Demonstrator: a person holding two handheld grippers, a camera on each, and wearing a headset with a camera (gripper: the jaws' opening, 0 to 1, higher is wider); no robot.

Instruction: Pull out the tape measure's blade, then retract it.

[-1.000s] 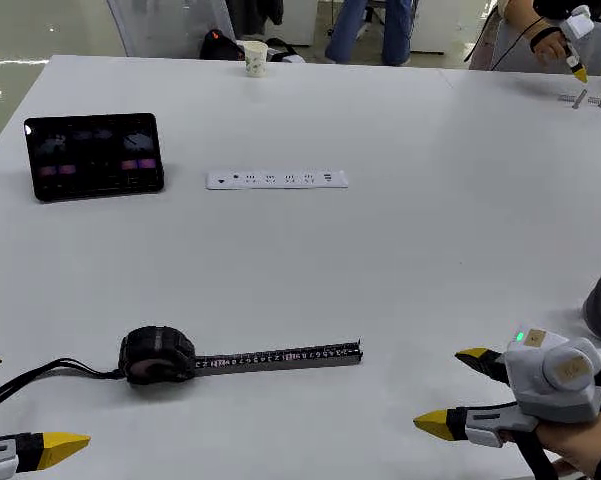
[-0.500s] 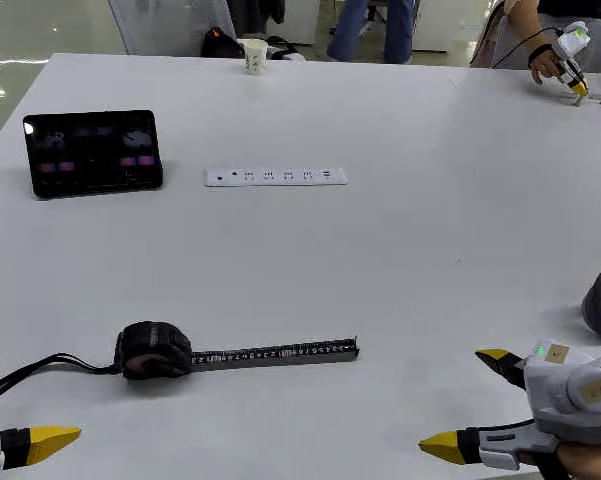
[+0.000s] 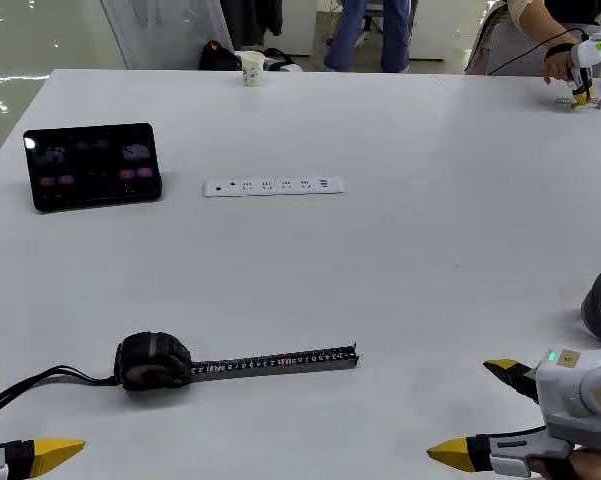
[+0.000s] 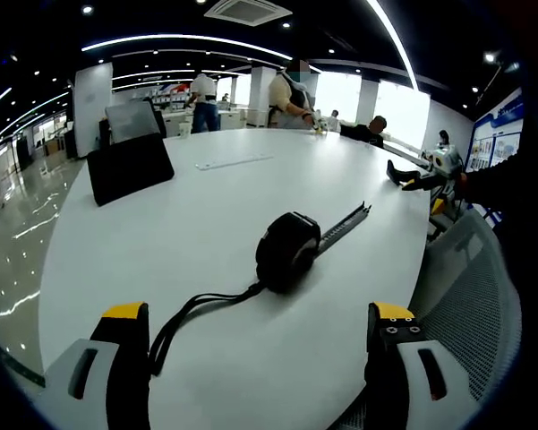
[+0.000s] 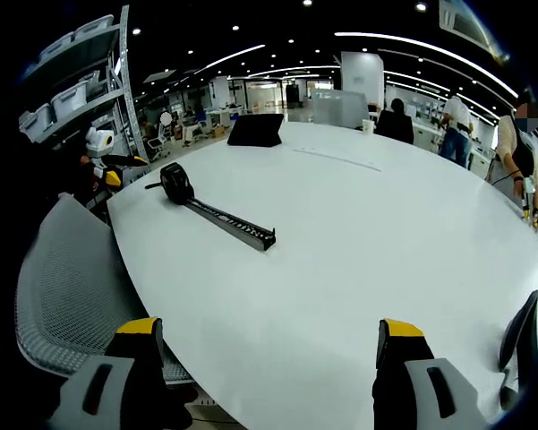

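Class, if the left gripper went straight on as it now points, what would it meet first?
Likely the tape measure's strap, then its case, though depth is unclear.

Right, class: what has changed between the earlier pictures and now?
The open right gripper has drawn back a little, away from the tape measure; nothing was gripped or let go. The tape measure, its blade out, and the open left gripper stayed put.

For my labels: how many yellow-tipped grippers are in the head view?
3. The left gripper is at bottom left, the right gripper at bottom right, and another person's gripper at top right. A second one may be hidden there.
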